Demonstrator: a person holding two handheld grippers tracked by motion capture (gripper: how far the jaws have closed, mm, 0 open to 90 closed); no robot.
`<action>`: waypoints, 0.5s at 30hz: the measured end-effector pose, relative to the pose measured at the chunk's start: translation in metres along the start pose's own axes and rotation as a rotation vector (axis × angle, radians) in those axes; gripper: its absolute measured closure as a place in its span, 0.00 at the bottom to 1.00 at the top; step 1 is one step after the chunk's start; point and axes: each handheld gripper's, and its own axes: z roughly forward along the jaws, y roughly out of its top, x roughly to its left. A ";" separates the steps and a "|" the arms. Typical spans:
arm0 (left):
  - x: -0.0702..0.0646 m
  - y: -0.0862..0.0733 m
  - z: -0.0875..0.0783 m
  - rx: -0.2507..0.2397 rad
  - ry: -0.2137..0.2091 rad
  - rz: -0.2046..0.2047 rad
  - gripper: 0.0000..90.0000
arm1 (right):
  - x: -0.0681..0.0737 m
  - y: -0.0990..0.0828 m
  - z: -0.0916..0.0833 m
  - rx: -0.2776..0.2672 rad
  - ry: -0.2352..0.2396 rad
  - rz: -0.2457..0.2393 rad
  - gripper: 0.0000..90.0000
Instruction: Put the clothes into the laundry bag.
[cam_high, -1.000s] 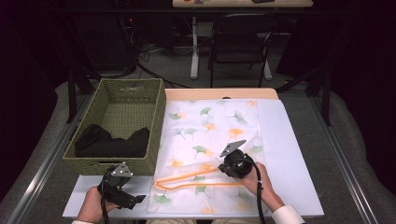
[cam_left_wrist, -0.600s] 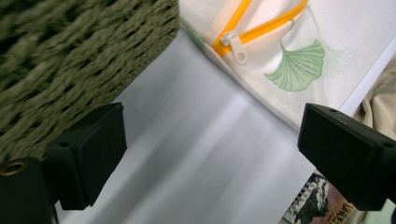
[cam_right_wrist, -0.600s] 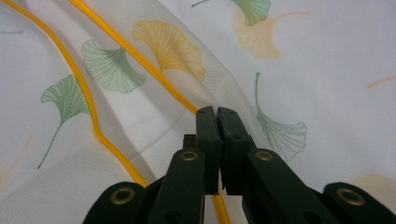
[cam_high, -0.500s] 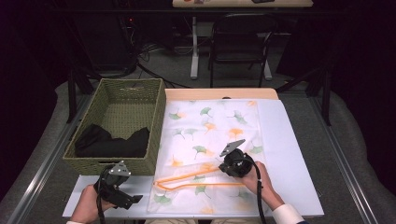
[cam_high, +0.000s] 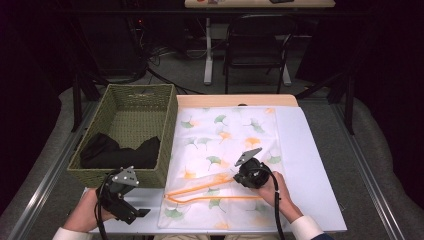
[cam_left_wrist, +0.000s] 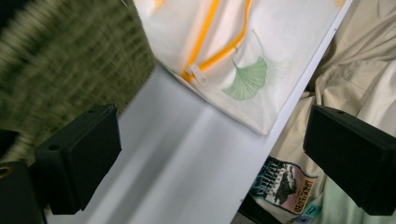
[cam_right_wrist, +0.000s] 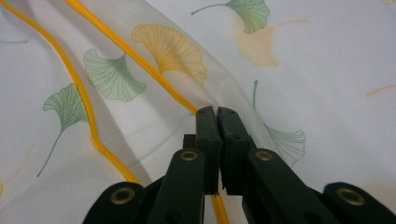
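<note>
Since the earlier frame, only the left gripper (cam_high: 131, 212) has risen slightly at lower left, jaws spread wide and empty. Writing on the person's shirt print (cam_left_wrist: 280, 181) is unreadable. At lower centre, the right gripper (cam_right_wrist: 216, 110) stays pressed together, pinching the laundry bag (cam_high: 227, 150) at its orange zipper (cam_high: 200, 190).
</note>
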 end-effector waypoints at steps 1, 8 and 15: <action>0.002 0.003 -0.003 0.002 0.001 0.006 0.04 | 0.000 0.000 0.000 0.000 -0.003 0.000 0.98; 0.018 0.021 -0.018 0.055 -0.004 0.068 0.03 | 0.001 0.000 -0.001 -0.005 -0.011 0.005 0.98; 0.037 0.036 -0.033 0.113 0.041 0.102 0.02 | 0.002 -0.001 -0.001 -0.006 -0.021 0.001 0.98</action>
